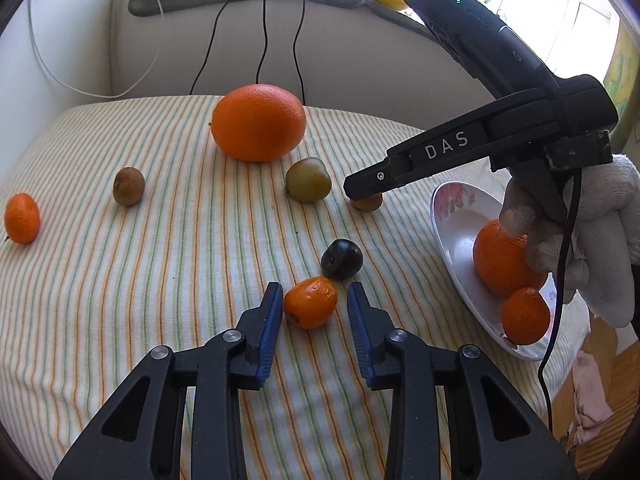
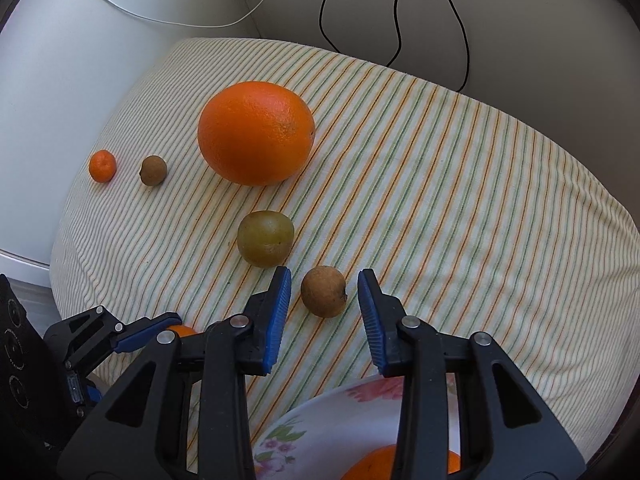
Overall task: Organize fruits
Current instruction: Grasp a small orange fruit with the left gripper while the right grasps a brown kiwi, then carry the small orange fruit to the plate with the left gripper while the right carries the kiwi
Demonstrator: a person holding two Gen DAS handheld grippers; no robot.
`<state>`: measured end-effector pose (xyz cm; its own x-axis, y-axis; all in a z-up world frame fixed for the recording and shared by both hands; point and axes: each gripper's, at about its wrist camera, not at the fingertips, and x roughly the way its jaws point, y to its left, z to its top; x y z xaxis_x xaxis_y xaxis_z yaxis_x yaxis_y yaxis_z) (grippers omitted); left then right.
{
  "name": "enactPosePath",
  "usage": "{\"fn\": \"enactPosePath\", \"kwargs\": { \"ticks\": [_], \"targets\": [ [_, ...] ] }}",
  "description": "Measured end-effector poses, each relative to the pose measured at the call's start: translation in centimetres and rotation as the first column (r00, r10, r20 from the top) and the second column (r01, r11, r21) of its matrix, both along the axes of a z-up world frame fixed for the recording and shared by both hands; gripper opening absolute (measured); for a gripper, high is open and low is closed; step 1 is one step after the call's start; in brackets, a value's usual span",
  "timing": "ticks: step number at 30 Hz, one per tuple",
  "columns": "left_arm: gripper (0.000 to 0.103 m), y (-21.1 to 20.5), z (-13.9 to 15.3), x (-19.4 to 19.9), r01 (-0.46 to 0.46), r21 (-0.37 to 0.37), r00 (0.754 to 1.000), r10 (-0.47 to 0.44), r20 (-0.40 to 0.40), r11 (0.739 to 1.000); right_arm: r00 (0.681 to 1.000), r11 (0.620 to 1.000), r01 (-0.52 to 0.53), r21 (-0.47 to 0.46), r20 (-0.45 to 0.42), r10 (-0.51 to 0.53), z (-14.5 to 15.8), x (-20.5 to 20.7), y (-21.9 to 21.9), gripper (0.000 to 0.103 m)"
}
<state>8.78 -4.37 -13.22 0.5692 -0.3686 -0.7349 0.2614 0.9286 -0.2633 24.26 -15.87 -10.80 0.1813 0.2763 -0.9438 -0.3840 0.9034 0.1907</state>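
- The left gripper (image 1: 311, 300) points down at the striped cloth (image 1: 140, 280) with a small mandarin (image 1: 311, 302) between its blue pads (image 1: 268, 320). The left pad is at the fruit's skin or just short of it; a thin strip of cloth shows between the fruit and the right pad, so the fruit is bracketed, not clamped.
- The right gripper (image 2: 324, 296) points steeply down with a brown fruit (image 2: 323, 291) between its pads (image 2: 278, 320). Cloth shows on both sides of the fruit, so the pads stand clear of it.
- In the left wrist view the right gripper's black fingers hide most of that brown fruit, and a white glove (image 1: 592, 240) holds the tool.
- A dark plum (image 1: 342, 259) lies just behind the mandarin, almost touching it.
- A green-yellow plum (image 2: 265, 238) sits just beyond the brown fruit, near the right gripper's left pad.
- A big orange (image 2: 256, 133) lies farther back, mid-cloth.
- Another brown fruit (image 2: 153, 170) and a second small mandarin (image 2: 102, 165) lie side by side towards the far left edge, well apart from the grippers.
- A flowered dish (image 1: 452, 216) stands on the right of the cloth, holding an orange (image 1: 504, 258) and a small mandarin (image 1: 525, 316) that touch each other.
- Black cables (image 2: 396, 12) hang down the wall behind.
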Motion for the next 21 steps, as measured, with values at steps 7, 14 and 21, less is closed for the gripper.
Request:
{"fn": "enactPosePath", "kwargs": {
  "ticks": [7, 14, 21],
  "targets": [
    [0.025, -0.2, -0.1, 0.3, 0.000, 0.023, 1.000, 0.000, 0.006, 1.000, 1.000, 1.000, -0.001, 0.010, -0.014, 0.001, -0.7, 0.6, 0.7, 0.029],
    [0.024, -0.2, 0.1, -0.1, -0.007, 0.014, 1.000, 0.007, 0.012, 1.000, 1.000, 1.000, -0.008, 0.009, -0.007, 0.008, -0.6, 0.2, 1.4, 0.026],
    [0.024, 0.3, 1.2, -0.9, -0.013, -0.004, 0.999, 0.014, 0.031, 1.000, 1.000, 0.998, 0.007, 0.057, 0.011, -0.008, 0.3, -0.9, -0.5, 0.026]
  ]
}}
